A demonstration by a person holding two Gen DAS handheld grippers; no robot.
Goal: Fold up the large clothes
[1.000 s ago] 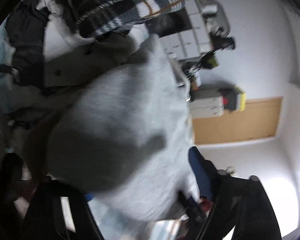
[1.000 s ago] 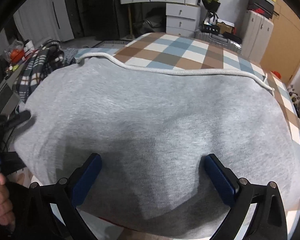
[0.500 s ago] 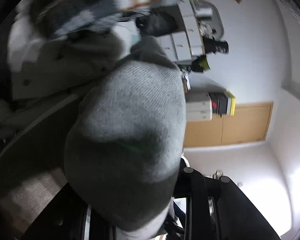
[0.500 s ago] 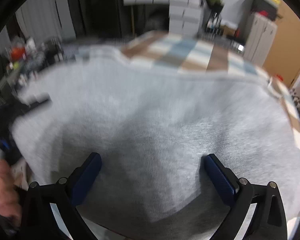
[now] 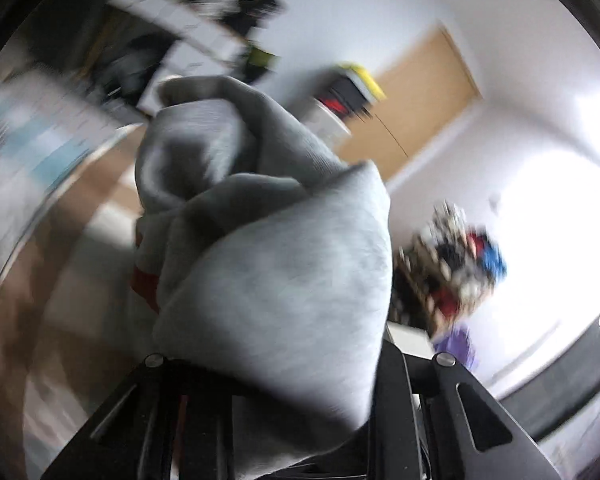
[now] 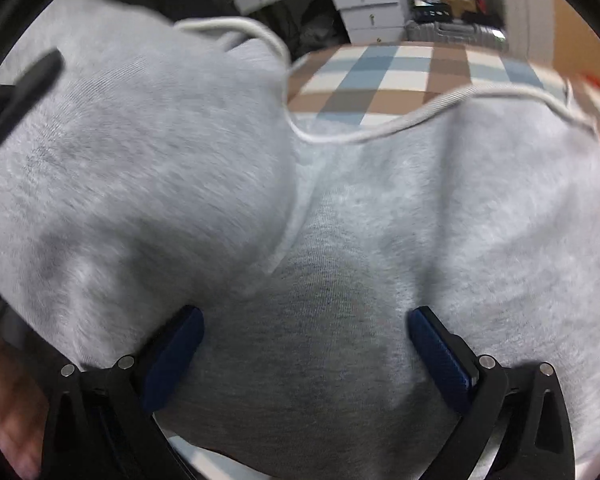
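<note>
A large grey sweatshirt (image 6: 420, 208) with a white drawstring (image 6: 340, 138) lies spread over a brown, blue and white checked bed cover (image 6: 400, 76). My left gripper (image 5: 268, 360) is closing on a bunched corner of that sweatshirt (image 5: 280, 260) and holds it up in the air; the cloth hides its pads. In the right wrist view the lifted left part (image 6: 140, 140) folds over toward the middle. My right gripper (image 6: 306, 332) hovers just over the near part of the cloth, its blue pads (image 6: 176, 344) wide apart and open, gripping nothing.
White drawers (image 6: 364, 4) and a grey suitcase (image 6: 452, 34) stand beyond the bed. A wooden door (image 5: 416, 100) and a blurred heap of coloured things (image 5: 460, 264) show in the left wrist view. A hand (image 6: 4, 420) is at the lower left.
My left gripper shut on the sweatshirt's left edge, rolled and rose, pulling that side up and over. The drawstring bent into a loop. The right gripper shifted slightly, still open.
</note>
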